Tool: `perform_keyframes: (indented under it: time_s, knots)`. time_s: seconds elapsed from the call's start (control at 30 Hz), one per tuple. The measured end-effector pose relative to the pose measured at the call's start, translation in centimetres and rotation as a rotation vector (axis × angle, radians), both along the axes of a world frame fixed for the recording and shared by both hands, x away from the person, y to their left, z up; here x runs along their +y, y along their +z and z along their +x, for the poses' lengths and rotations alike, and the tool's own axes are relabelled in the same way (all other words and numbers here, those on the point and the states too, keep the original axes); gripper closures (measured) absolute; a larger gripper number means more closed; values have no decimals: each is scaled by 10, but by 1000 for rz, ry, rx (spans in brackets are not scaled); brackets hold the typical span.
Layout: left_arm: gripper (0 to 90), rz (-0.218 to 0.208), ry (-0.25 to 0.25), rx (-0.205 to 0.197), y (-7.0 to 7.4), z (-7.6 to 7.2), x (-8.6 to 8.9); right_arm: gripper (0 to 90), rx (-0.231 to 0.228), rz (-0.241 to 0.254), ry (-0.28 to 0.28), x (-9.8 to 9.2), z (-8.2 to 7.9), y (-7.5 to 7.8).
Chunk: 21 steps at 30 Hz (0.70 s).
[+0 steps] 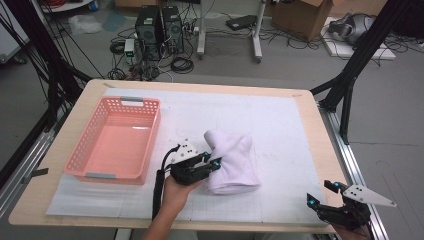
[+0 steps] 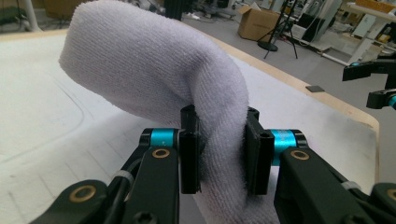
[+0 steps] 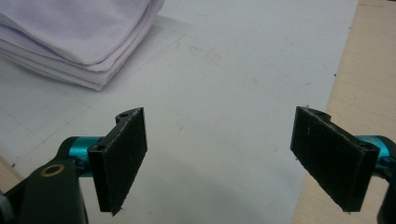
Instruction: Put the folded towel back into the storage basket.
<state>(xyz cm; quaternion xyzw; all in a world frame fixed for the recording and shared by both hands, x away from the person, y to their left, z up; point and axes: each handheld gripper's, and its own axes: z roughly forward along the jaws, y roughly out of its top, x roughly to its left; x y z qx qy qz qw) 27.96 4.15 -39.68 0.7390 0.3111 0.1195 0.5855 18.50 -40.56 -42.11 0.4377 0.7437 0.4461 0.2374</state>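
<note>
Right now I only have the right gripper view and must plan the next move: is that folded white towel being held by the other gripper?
Observer: Yes. In the left gripper view the left gripper has its jaws shut on a bunched fold of the white towel.
Operator: Is the whole towel off the table?
Observer: No. In the high view one end arches up at the grip, while the rest of the towel lies on the white mat.
Operator: Is there anywhere to put it?
Observer: A pink basket sits on the table to the left of the towel, with nothing in it.
Operator: And my gripper?
Observer: The right gripper is open at the table's near right corner, apart from the towel.
</note>
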Motion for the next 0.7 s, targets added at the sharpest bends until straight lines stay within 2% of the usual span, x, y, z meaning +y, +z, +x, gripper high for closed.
perform_keyframes:
  time_s: [0.4,0.7]
  knots:
    - [721,-13,-24,-90,27,-7,15,175,-4,2,5,3,1,1]
    - [721,-21,-19,-126,44,-6,32,175,-15,9,8,4,2,4]
